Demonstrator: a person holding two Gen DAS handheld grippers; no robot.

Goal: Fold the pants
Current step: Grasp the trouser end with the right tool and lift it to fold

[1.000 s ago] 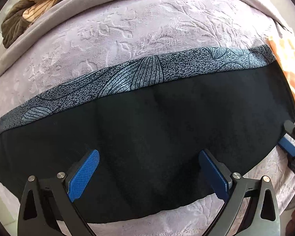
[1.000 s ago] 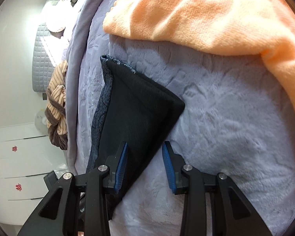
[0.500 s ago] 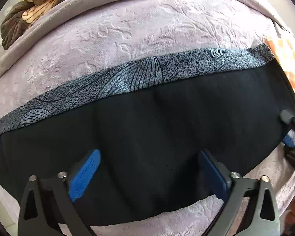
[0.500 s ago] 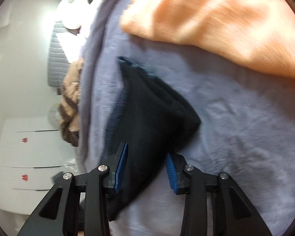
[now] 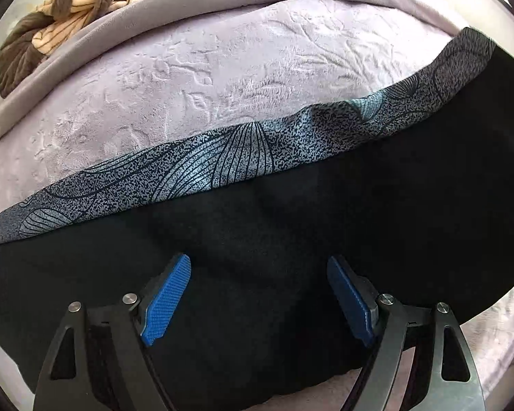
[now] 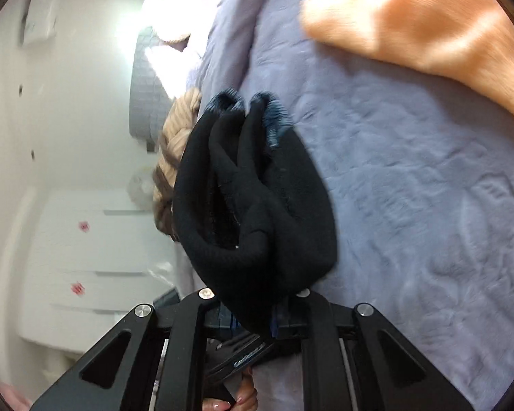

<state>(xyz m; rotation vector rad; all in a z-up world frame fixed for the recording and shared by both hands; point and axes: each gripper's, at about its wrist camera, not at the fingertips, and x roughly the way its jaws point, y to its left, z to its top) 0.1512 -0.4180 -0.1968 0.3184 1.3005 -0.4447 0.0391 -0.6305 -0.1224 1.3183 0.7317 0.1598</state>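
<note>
Now the right tool (image 6: 253, 311) has closed on the pants (image 6: 253, 198) and lifted that end off the bed (image 6: 411, 205), bunched up. Left tool (image 5: 257, 294) is wide open, holding nothing, over the pants (image 5: 325, 226). A towel (image 6: 421, 24) lies at 1 o'clock.

Black pants (image 5: 325, 212) lie across a lilac embossed bedspread (image 5: 205, 78), their speckled grey leaf-print band (image 5: 222, 164) along the far edge. The left gripper (image 5: 257, 294) hovers over the pants' near half, blue pads (image 5: 168, 294) spread wide apart. Beyond the pants, a brown-and-tan striped garment (image 5: 61, 10) is bunched at the bedspread's far left corner.
</note>
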